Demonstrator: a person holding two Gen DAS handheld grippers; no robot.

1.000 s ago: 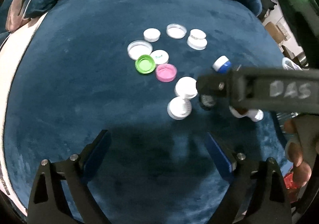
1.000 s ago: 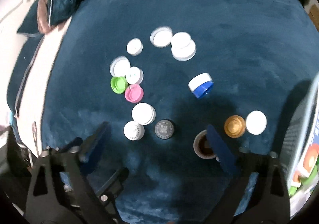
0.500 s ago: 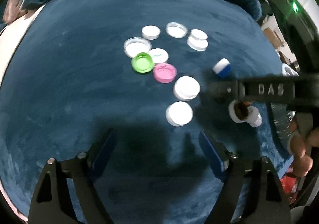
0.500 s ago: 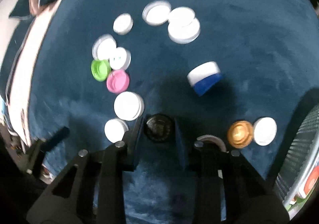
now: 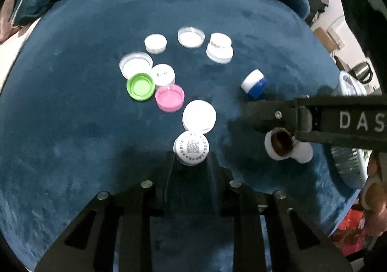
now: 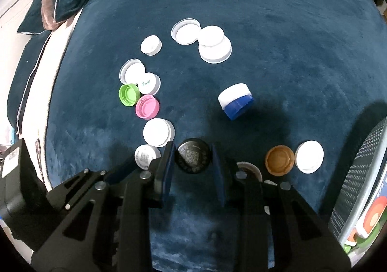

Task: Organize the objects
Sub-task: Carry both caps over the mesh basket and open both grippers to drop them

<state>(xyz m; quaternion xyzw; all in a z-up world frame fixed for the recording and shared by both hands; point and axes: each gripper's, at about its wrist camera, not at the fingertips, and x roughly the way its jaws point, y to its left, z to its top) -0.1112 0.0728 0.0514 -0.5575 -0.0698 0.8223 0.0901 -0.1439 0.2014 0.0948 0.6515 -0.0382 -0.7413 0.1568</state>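
Both grippers closed on bottle caps scattered over a dark blue velvet cushion (image 6: 290,42). The left gripper (image 5: 191,159), its jaws having just closed, pinched a white cap printed with a code (image 5: 191,147) near the cushion's front edge. The right gripper (image 6: 193,163) clamped a black cap (image 6: 192,159) just beside it. A blue-and-white cap (image 6: 235,100) lay tilted toward the cushion's middle.

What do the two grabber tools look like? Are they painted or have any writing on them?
Both are black plastic with cut-out struts and small silver bolt heads. The right tool has dark blue pads on the inside of its fingers. From the left tool camera, the other tool's side shows white letters "DAS". No cables or sleeves are visible.
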